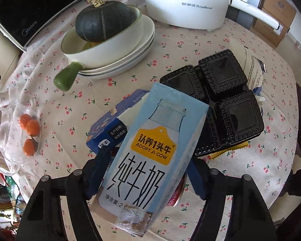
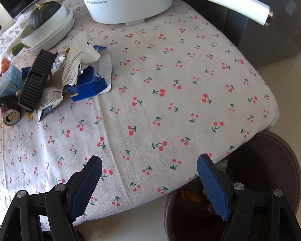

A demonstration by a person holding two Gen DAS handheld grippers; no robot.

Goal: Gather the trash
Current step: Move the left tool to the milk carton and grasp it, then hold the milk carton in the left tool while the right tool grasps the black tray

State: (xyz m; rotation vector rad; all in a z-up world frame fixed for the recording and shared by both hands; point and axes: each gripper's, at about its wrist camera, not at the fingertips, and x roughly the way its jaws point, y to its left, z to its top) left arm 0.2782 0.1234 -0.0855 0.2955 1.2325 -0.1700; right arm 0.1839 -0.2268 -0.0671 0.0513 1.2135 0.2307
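Note:
My left gripper (image 1: 148, 157) is shut on a pale blue milk carton (image 1: 150, 150), its blue pads pressing both sides; the carton tilts over the trash pile. Behind it lie a dark blue box (image 1: 112, 120), a black plastic tray (image 1: 220, 92), a yellow wrapper (image 1: 228, 150) and a red can (image 1: 177, 192). The right wrist view shows the same pile at the left: the carton (image 2: 7, 82), tray (image 2: 37, 80), crumpled white wrappers (image 2: 78, 62), a flattened blue box (image 2: 88, 87) and the can (image 2: 11, 115). My right gripper (image 2: 149, 160) hangs open and empty over the table's near edge.
A dark brown bin (image 2: 271, 160) with some rubbish inside stands on the floor below the table's right edge. A white electric pot (image 1: 186, 6) with a long handle is at the back. A green squash (image 1: 102, 24) sits in a bowl on stacked plates. Small oranges (image 1: 30, 128) lie at the left.

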